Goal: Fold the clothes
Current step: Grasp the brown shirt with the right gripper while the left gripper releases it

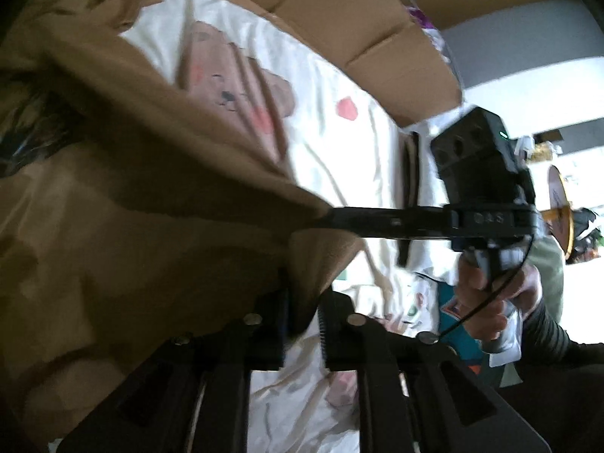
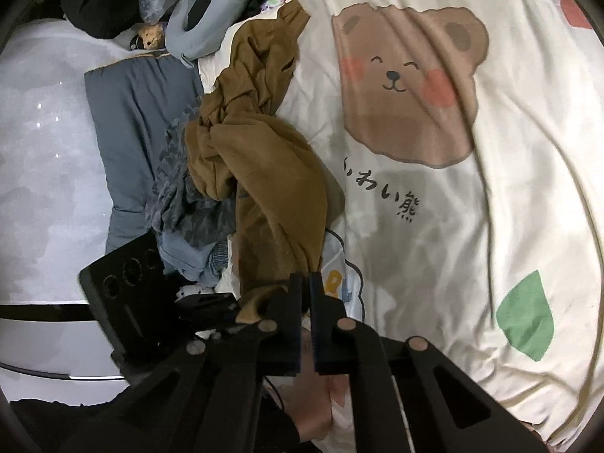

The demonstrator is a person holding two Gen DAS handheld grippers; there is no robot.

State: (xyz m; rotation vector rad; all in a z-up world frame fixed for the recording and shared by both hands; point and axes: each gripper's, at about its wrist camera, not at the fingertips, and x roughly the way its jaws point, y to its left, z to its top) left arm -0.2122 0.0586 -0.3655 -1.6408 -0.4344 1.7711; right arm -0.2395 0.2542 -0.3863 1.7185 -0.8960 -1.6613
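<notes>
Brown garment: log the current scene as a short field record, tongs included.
garment: brown garment, bunched and twisted, lifted off the bedding
left tongs: left tongs, closed on an edge of the garment
right tongs: right tongs, closed on another edge of it
surface: cream bear-print cover, wrinkled
beside it: pile of grey-blue clothes and a grey quilt
fold status: not begun; cloth not yet spread flat
</notes>
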